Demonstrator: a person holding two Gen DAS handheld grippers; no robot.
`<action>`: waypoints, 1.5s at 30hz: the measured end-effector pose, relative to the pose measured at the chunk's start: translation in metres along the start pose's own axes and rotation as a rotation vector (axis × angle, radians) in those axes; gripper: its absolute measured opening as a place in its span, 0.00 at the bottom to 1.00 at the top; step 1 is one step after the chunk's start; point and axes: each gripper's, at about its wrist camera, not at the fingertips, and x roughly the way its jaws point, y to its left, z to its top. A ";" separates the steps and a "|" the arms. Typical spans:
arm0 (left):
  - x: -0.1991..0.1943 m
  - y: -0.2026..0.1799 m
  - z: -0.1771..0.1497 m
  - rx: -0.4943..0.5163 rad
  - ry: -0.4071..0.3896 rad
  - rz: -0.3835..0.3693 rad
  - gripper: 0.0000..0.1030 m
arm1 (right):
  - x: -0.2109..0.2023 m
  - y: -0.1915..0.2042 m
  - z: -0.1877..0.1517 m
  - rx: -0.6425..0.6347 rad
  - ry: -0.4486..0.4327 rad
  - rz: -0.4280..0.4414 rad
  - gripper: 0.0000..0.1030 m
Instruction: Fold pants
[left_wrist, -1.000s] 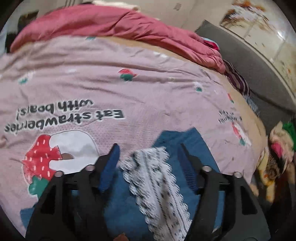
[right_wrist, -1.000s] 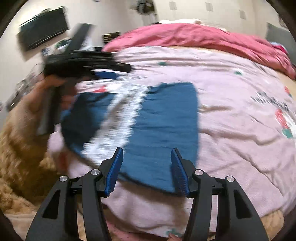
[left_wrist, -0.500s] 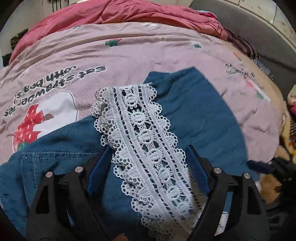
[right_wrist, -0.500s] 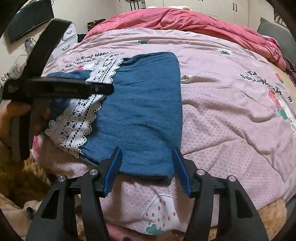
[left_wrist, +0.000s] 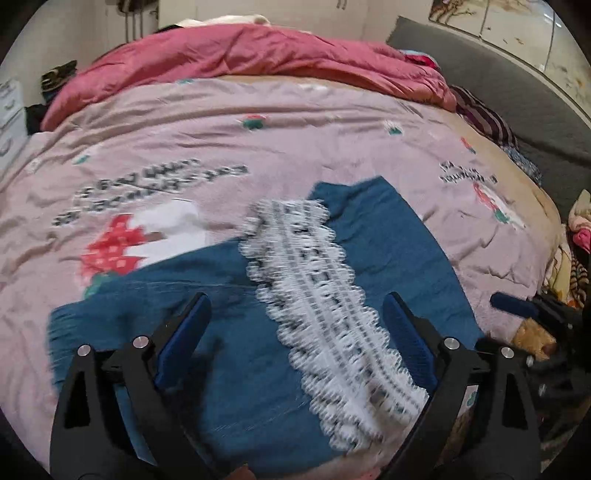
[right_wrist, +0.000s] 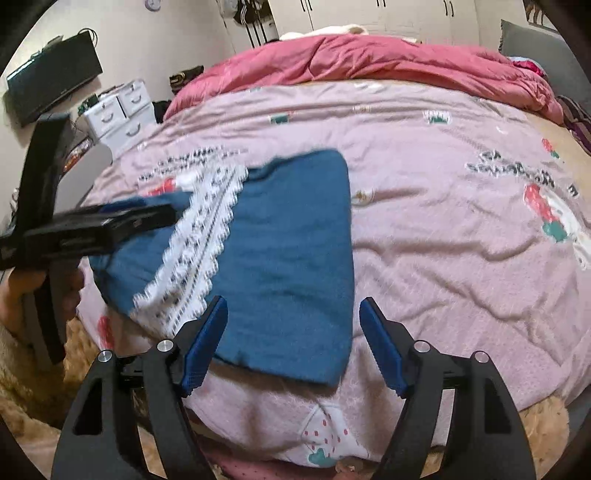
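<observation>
Both grippers are seen hovering over the pants with nothing pinched. The left gripper (left_wrist: 295, 343) is spread wide and its jaws are opening; the lace trim (left_wrist: 317, 291) and blue denim are seen between the fingers, but the pads are not pressed on them. The right gripper (right_wrist: 293, 347) is likewise spread and opening, with the near right corner of the pants (right_wrist: 291, 258) framed between its fingers and no pad closed on cloth.

The pants are laid on the pink quilt (right_wrist: 443, 229) near the bed's near edge, already doubled into a compact, roughly rectangular bundle, with the lace band run diagonally across its left part. The fold is judged to be largely done: the right part lies flat and square. The left part, under the left gripper, is less tidy, and blur hides its edge, so it cannot be told whether a last fold or only smoothing is left.

From the right wrist view, the left gripper (right_wrist: 110, 225) is seen over the bundle's left end, held in a hand (right_wrist: 22, 291).
</observation>
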 end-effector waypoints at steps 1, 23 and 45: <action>-0.005 0.003 -0.001 -0.001 -0.003 0.018 0.87 | 0.000 0.001 0.003 -0.002 -0.006 0.005 0.74; -0.057 0.111 -0.067 -0.241 0.025 0.175 0.91 | 0.045 0.125 0.094 -0.303 0.009 0.232 0.92; -0.059 0.109 -0.120 -0.565 0.045 -0.159 0.66 | 0.130 0.226 0.126 -0.581 0.272 0.371 0.92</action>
